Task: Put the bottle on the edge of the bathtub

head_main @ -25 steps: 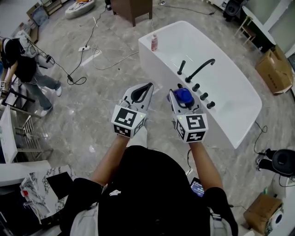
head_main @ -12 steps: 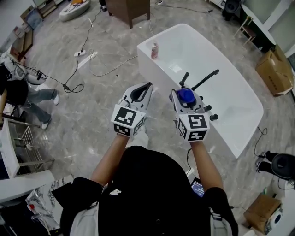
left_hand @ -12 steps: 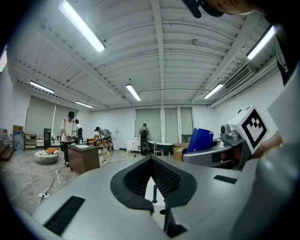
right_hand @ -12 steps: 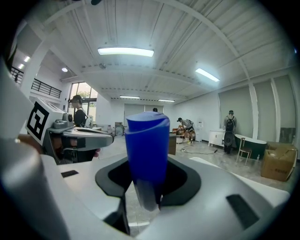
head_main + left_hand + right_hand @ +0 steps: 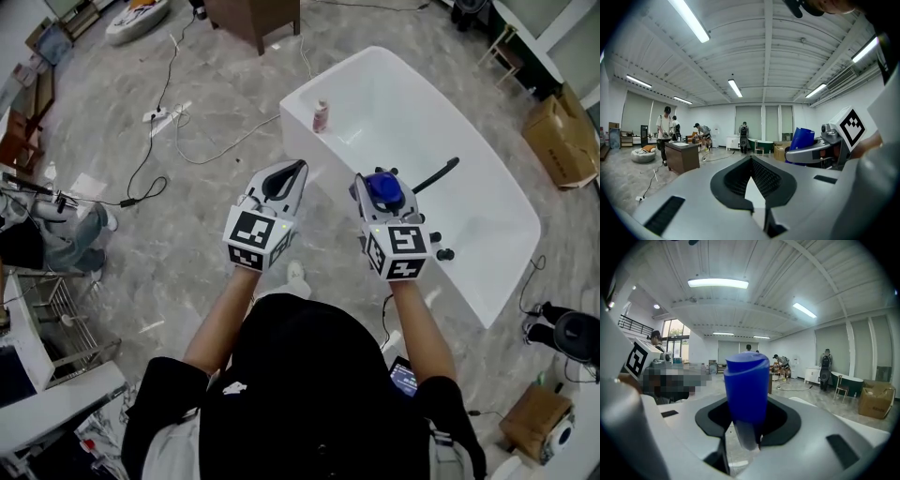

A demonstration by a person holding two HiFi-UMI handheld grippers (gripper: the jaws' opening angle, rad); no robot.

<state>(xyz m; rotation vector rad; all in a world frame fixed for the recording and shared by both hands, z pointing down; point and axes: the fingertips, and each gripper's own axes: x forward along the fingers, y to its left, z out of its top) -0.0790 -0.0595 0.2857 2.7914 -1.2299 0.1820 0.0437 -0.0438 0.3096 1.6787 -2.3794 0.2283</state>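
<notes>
My right gripper (image 5: 377, 180) is shut on a bottle with a blue cap (image 5: 382, 190), held upright and hanging over the near rim of the white bathtub (image 5: 302, 92). In the right gripper view the blue bottle (image 5: 746, 385) stands between the jaws and fills the middle. Beside it on the left, my left gripper (image 5: 287, 178) hangs over the floor beside the tub with its jaws together and nothing in them. In the left gripper view the jaws (image 5: 751, 180) are bare, and the blue bottle (image 5: 802, 139) shows at the right.
A small pink bottle (image 5: 321, 115) stands on the tub's far-left rim. A black faucet (image 5: 437, 174) and black knobs (image 5: 442, 253) sit on the tub's edge just right of my right gripper. Cables (image 5: 192, 131) cross the marble floor; a cardboard box (image 5: 562, 141) lies at the right.
Both grippers stay side by side while the view shifts; the tub has drawn nearer, and the right gripper with the bottle now covers the faucet base. The person at the left has slid out of view.
</notes>
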